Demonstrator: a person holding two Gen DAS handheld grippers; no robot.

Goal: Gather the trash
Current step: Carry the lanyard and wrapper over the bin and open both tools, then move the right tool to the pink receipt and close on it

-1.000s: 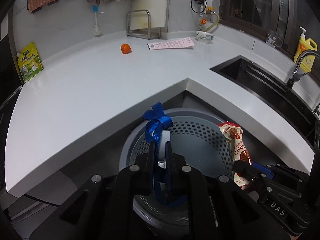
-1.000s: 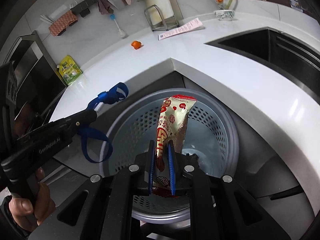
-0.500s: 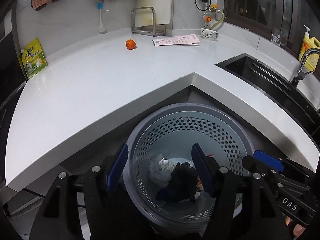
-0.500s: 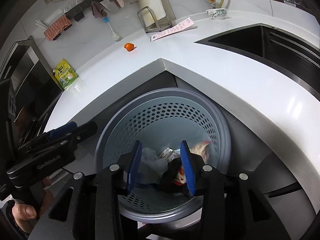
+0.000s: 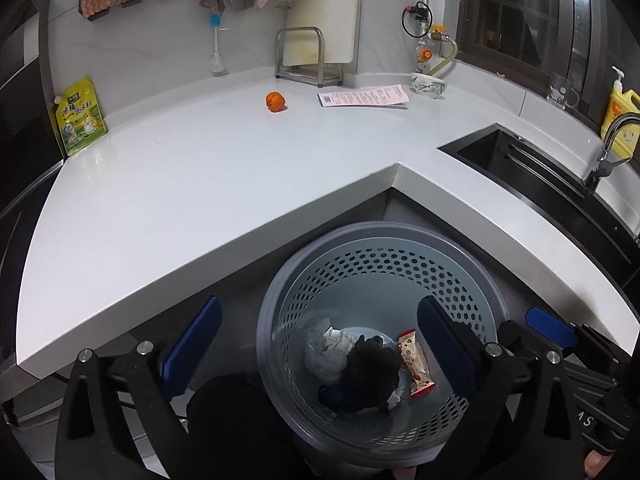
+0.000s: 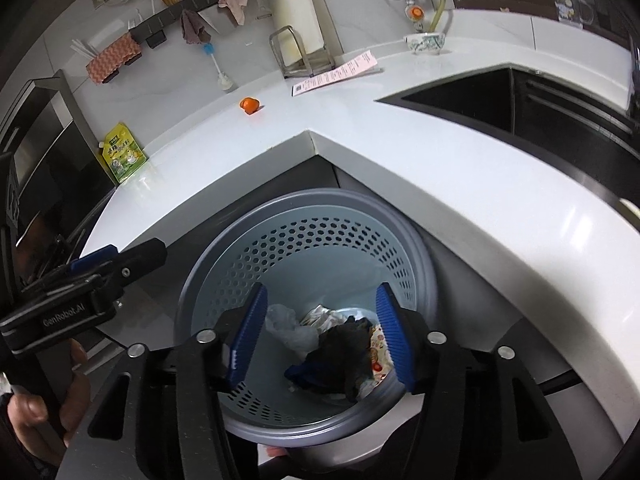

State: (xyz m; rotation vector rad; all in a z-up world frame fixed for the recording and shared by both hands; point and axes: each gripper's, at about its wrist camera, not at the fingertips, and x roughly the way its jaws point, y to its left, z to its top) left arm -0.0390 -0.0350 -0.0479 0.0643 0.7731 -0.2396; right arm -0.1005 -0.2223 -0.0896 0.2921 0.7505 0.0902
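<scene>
A grey perforated bin (image 5: 276, 308) stands on the floor in the corner under the white counter (image 5: 200, 184). At its bottom lie a red-and-cream snack wrapper (image 5: 414, 364), crumpled white plastic (image 5: 324, 352), a black wad (image 5: 372, 368) and a blue ribbon (image 5: 328, 394). My left gripper (image 5: 318, 312) hangs over the bin with its jaws opening wide and nothing between them. My right gripper (image 6: 322, 296) hovers above the same bin (image 6: 192, 292), its jaws opening too, also with nothing between them. The black wad (image 6: 340, 348) and the wrapper (image 6: 378, 356) show below it.
On the counter sit a small orange (image 5: 276, 102), a printed paper slip (image 5: 364, 96), a yellow pouch (image 5: 78, 120), a bowl (image 5: 428, 85) and a metal rack (image 5: 308, 60). A dark sink (image 5: 520, 168) with a faucet lies to the right. A hand (image 6: 36, 412) holds the left gripper.
Both grippers went from shut to open. The blue ribbon left the left gripper and the snack wrapper left the right; both now lie in the bin.
</scene>
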